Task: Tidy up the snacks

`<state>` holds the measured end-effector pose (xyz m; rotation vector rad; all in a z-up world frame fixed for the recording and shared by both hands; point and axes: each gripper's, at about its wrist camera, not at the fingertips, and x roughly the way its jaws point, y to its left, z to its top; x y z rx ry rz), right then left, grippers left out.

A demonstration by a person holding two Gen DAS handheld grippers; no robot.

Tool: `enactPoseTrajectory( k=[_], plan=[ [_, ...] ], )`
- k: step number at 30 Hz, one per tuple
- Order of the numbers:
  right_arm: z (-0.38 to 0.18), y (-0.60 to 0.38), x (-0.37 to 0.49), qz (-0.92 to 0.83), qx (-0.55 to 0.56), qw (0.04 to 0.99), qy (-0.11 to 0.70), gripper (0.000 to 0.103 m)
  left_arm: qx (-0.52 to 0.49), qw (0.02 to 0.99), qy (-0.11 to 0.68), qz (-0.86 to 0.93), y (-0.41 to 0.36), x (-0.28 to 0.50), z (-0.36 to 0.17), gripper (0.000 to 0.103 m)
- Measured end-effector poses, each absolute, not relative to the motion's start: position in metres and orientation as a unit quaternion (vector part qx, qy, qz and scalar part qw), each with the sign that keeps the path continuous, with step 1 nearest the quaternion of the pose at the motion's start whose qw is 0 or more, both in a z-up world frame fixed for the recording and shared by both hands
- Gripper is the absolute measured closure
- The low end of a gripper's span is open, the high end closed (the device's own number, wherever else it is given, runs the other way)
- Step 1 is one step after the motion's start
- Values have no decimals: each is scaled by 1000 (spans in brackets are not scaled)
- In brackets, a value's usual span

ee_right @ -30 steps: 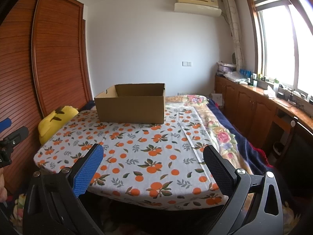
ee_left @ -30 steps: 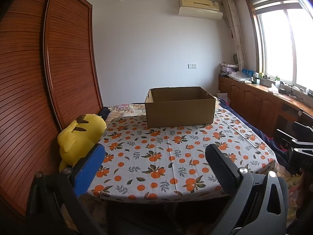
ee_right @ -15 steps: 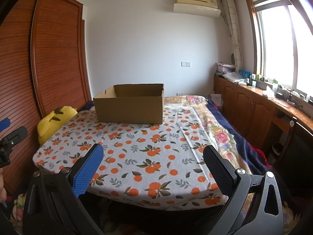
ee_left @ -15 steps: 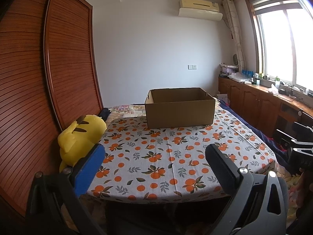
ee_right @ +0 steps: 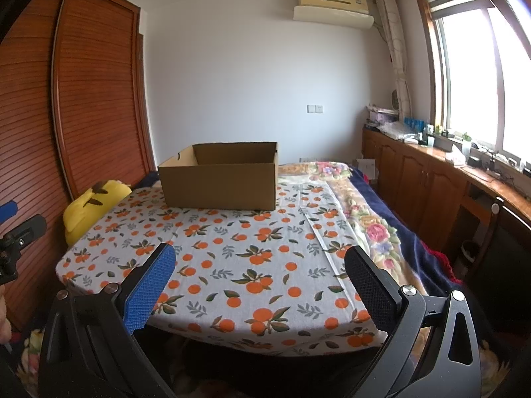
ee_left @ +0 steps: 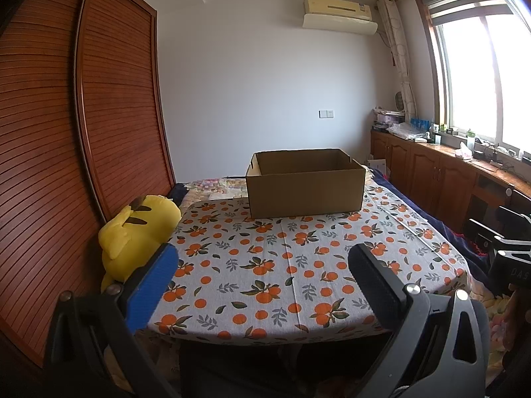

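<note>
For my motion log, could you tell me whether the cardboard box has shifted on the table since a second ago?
No. The cardboard box sits on the same patch of tablecloth.

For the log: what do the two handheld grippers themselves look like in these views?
Both look alike. The left gripper and right gripper each have black angular frames with triangular cut-outs and silver bolt heads. One finger carries a blue textured pad, the other a black textured pad. Faint lettering marks the right gripper's body where it shows at the left view's edge. No cables or sleeves are visible.
</note>
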<state>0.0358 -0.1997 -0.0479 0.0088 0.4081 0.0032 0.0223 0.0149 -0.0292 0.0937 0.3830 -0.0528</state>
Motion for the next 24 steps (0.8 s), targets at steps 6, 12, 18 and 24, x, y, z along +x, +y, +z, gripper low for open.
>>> enactPoseTrajectory(
  k=[6,12,18,24],
  plan=[
    [-48,-200,35,1,4,979,202,0,47,981,189,-26,16,23,-30,0],
    [-48,-199,35,1,3,980,201,0,47,981,189,-26,16,23,-30,0],
    [-48,-200,35,1,4,980,201,0,47,981,189,-26,16,23,-30,0],
    [-48,-200,35,1,5,979,202,0,47,981,189,-26,16,23,-30,0]
  ],
)
